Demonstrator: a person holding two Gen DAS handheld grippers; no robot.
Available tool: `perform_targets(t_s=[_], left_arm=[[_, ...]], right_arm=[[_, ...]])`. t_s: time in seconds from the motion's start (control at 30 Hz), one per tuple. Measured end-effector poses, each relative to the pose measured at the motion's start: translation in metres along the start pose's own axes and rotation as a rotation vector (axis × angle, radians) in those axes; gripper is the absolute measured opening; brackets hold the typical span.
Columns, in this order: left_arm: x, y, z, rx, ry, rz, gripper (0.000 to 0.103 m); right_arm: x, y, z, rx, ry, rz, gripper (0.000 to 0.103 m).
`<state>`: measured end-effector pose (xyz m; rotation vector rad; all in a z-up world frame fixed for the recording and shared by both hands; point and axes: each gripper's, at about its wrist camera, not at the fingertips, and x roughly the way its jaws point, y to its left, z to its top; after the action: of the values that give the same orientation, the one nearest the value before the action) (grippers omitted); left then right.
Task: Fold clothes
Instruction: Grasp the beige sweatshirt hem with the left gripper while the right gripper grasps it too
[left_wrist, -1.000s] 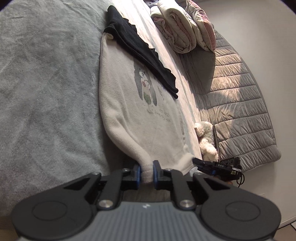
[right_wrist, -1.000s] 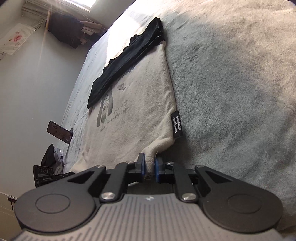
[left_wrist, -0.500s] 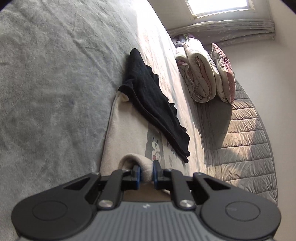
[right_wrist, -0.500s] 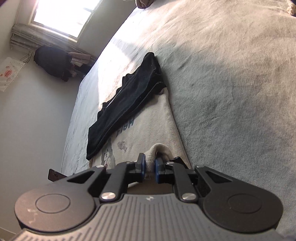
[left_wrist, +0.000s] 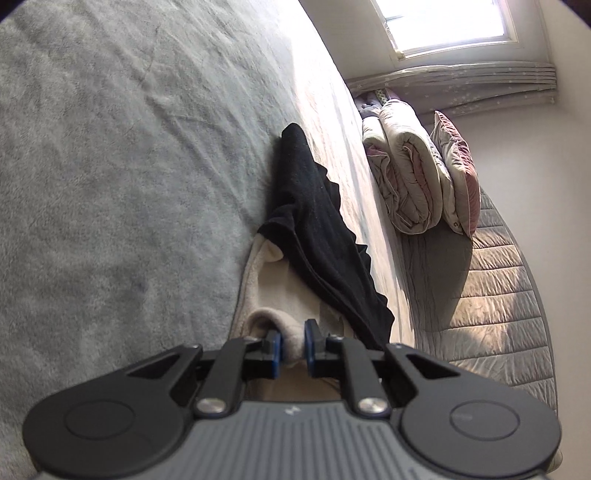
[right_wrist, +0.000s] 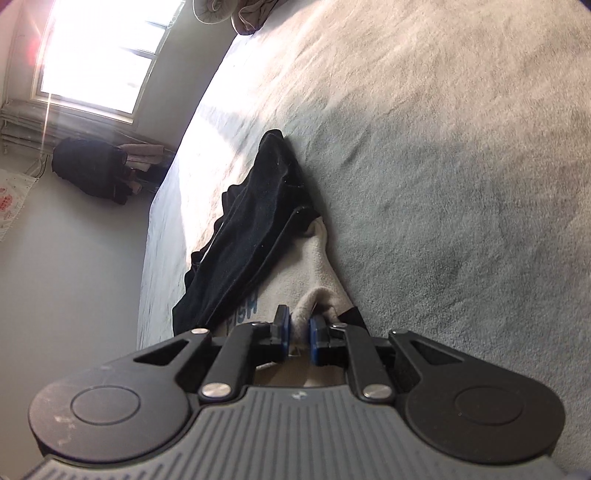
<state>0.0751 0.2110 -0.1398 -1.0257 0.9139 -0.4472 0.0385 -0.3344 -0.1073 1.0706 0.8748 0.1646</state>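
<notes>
A cream fleece sweatshirt (left_wrist: 255, 280) (right_wrist: 317, 266) lies on the grey bed, and a black garment (left_wrist: 314, 229) (right_wrist: 255, 221) lies across its far end. My left gripper (left_wrist: 293, 349) is shut on a bunched cream corner of the sweatshirt, held over the garment's own cloth. My right gripper (right_wrist: 299, 338) is shut on the opposite cream corner, with a black label beside it. Most of the sweatshirt lies hidden below the gripper bodies.
The grey fleece blanket (left_wrist: 110, 184) (right_wrist: 461, 166) covers the bed. Rolled duvets and a pink pillow (left_wrist: 417, 184) sit on a quilted grey cover (left_wrist: 491, 295) under a window. A dark bundle (right_wrist: 88, 170) sits on the floor by the wall.
Both grippers carried their cream corners forward over the sweatshirt toward the black garment, folding it over itself. The printed front, the plush toy and the phone dropped out of view.
</notes>
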Motion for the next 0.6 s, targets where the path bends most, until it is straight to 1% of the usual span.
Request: perform_targets(t_s=[0.13,0.23,0.33,0.4,0.43,0.5,0.53,0.57,0.6], left_arm=[[0.005,-0.003,0.002,-0.01,-0.025,-0.007,0.013],[0.005,0.0,0.003,-0.042,-0.056,-0.03,0.013],[0.005,0.003,0.003,-0.078,-0.078,-0.056,0.013],[0.005,0.005,0.004,-0.105,-0.08,-0.076,0.014],[0.005,0.005,0.004,-0.114,-0.084,-0.088,0.014],[0.0,0.001,0.005,-0.102,-0.101,-0.096,0.016],[-0.003,-0.001,0.005,-0.093,-0.11,-0.097,0.017],[-0.005,-0.004,0.005,-0.083,-0.12,-0.098,0.022],[-0.008,-0.006,0.006,-0.069,-0.136,-0.092,0.027]], right_arm=[[0.008,-0.002,0.007,0.054,-0.004,0.007,0.014],[0.013,-0.002,0.011,0.084,-0.008,0.013,0.014],[0.014,-0.008,0.013,0.146,-0.013,0.044,0.014],[0.013,-0.014,0.015,0.195,-0.016,0.084,0.019],[0.011,-0.015,0.017,0.203,-0.021,0.11,0.02],[0.007,-0.015,0.02,0.209,-0.042,0.157,0.022],[0.003,-0.013,0.021,0.199,-0.068,0.172,0.023],[-0.001,-0.011,0.023,0.188,-0.092,0.184,0.027],[-0.005,-0.008,0.023,0.175,-0.114,0.191,0.034]])
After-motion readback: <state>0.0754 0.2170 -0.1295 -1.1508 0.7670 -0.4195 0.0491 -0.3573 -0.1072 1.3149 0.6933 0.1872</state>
